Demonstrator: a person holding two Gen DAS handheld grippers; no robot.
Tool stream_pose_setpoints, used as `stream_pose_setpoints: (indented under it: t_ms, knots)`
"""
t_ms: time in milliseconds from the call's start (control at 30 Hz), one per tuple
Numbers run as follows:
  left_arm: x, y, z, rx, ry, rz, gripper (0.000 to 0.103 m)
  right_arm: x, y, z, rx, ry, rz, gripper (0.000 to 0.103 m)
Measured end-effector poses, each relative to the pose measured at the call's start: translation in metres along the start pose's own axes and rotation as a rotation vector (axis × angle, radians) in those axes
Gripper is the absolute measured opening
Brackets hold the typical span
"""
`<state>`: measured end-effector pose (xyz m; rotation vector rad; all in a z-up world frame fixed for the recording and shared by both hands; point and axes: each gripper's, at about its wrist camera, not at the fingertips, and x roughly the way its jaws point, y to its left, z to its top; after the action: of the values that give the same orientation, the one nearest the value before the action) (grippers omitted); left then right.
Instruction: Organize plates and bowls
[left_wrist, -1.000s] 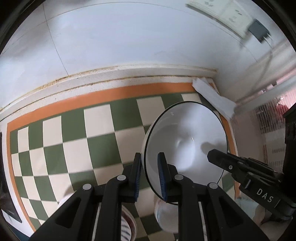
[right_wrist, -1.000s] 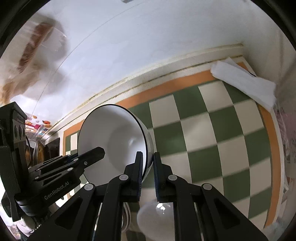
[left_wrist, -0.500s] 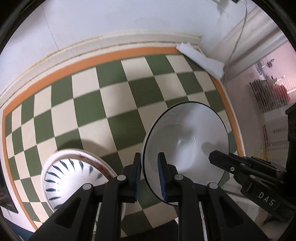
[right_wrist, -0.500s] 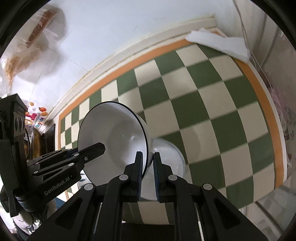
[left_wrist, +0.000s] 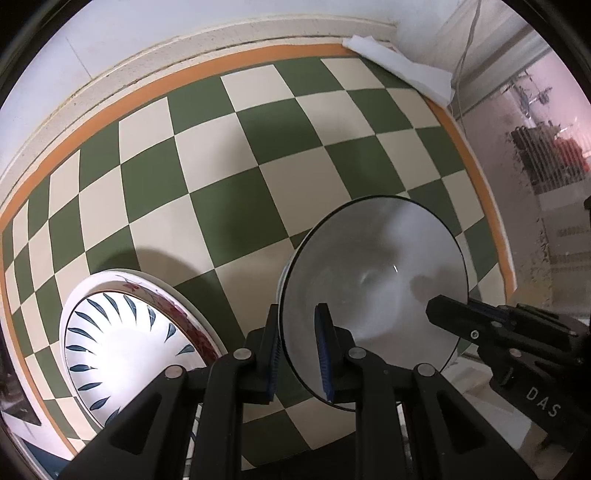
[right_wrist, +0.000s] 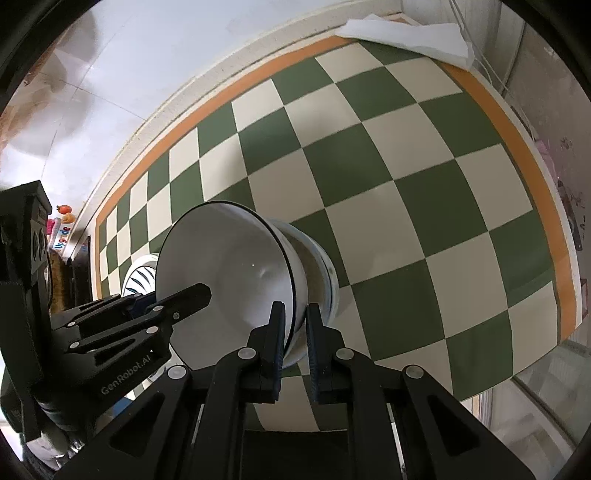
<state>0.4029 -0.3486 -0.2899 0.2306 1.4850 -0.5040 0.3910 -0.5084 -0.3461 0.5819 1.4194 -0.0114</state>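
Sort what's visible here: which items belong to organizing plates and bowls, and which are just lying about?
Job: white bowl clamped at its rim by left gripper and right gripper; second bowl beneath it; patterned plate.

Lying about: folded white cloth; checkered tablecloth.

My left black two-finger gripper (left_wrist: 298, 345) points down, its jaws clamped on the rim of a white bowl (left_wrist: 373, 280). My right black two-finger gripper (right_wrist: 295, 336) pinches the opposite rim.

My left gripper (left_wrist: 297, 347) hides the blue-leaf patterned plate's (left_wrist: 122, 343) lower right rim; in the right view, the white bowl (right_wrist: 236, 273) covers most of that plate.
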Motion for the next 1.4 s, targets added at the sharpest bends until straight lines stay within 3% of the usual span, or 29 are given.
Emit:
stream_pose_setpoints:
  t_ms: [533, 867, 933, 1200, 1333, 1400]
  knots:
    - [0.003, -0.009, -0.002, 0.026, 0.012, 0.063, 0.018, 0.011, 0.0, 0.003, 0.001, 0.058, -0.009, 0.015]
    - [-0.004, -0.008, -0.007, 0.002, 0.027, 0.045, 0.02, 0.001, -0.001, 0.0, 0.014, 0.06, -0.023, 0.019]
    - [-0.012, -0.008, -0.011, 0.005, 0.018, 0.034, 0.021, -0.008, 0.003, -0.005, 0.0, 0.042, -0.04, 0.024]
    - [-0.062, -0.01, -0.029, 0.051, -0.072, 0.02, 0.039, -0.058, 0.017, -0.028, -0.054, -0.061, -0.105, 0.048]
    - [-0.085, -0.01, -0.037, 0.058, -0.113, 0.0, 0.079, -0.086, 0.027, -0.041, -0.084, -0.105, -0.124, 0.059]
    - [-0.098, -0.01, -0.042, 0.064, -0.154, 0.021, 0.084, -0.097, 0.032, -0.046, -0.096, -0.122, -0.13, 0.065]
